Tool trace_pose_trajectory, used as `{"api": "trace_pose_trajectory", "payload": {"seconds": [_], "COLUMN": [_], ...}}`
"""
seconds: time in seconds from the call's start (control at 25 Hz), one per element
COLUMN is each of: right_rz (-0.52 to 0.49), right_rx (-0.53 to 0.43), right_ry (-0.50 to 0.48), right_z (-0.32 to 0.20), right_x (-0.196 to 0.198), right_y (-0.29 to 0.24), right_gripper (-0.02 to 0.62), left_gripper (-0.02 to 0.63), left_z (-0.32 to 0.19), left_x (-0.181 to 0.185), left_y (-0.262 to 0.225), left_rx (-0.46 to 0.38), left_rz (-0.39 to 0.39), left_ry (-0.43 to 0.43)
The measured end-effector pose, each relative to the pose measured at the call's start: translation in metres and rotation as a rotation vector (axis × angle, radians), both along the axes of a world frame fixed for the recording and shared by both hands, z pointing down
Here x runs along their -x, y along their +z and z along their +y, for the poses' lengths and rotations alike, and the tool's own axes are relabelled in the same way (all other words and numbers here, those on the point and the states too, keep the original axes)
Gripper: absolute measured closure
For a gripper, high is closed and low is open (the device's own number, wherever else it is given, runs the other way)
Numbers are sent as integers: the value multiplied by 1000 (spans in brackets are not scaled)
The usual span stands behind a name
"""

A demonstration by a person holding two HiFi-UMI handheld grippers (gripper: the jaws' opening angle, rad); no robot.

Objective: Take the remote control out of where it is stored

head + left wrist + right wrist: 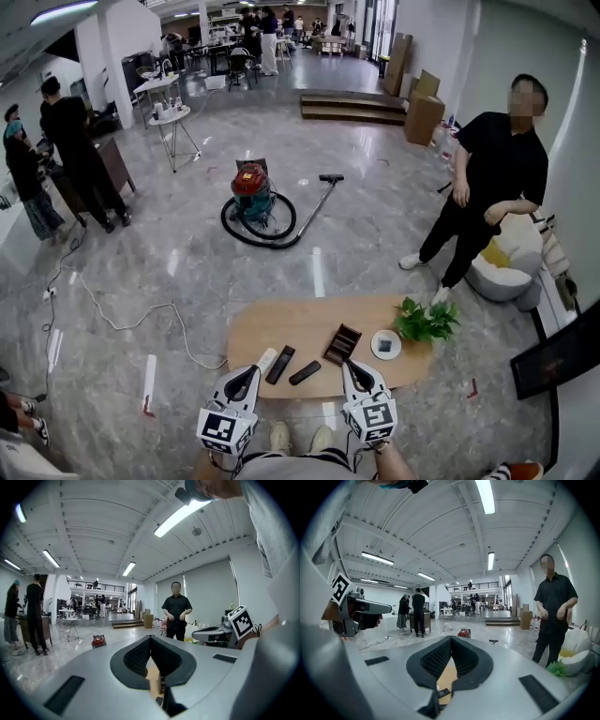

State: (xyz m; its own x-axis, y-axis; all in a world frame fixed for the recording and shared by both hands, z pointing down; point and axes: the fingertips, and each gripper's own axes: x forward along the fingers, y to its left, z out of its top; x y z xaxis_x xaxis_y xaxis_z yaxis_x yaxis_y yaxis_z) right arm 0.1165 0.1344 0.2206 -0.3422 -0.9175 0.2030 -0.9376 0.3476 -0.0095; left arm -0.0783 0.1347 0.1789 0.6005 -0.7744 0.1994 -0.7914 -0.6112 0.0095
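Note:
On the oval wooden table [258,333] lie a white remote [265,360] and two black remotes [280,364] [305,372], all left of a brown slotted storage box [342,343]. My left gripper [246,375] hovers over the table's front edge, just left of the white remote, and my right gripper [354,368] hangs near the box's front end. Both hold nothing. In the left gripper view the jaws [150,638] meet at their tips, and the right gripper [451,638] looks the same. A black remote [443,692] shows through the gap below the right jaws.
A white dish [385,345] and a green plant [424,322] sit on the table's right end. A person in black [487,187] stands by a white seat [511,267] at the right. A red vacuum cleaner [253,195] and a floor cable [122,323] lie beyond.

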Motion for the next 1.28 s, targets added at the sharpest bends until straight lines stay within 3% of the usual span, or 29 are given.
{"api": "trace_pose_trajectory", "payload": {"seconds": [0.48, 1.28], "right_rz": [-13, -17], "right_rx": [-61, -66], "right_ry": [50, 16], "right_z": [5, 3], "right_x": [-23, -21], "right_y": [-32, -29], "right_gripper": [588, 589], "left_gripper": [601, 601], "left_z": [-1, -9], "left_x": [-3, -11], "left_y": [-22, -24], "left_rx": [-49, -61], "left_rz": [16, 22], "left_ry": [-3, -9]}}
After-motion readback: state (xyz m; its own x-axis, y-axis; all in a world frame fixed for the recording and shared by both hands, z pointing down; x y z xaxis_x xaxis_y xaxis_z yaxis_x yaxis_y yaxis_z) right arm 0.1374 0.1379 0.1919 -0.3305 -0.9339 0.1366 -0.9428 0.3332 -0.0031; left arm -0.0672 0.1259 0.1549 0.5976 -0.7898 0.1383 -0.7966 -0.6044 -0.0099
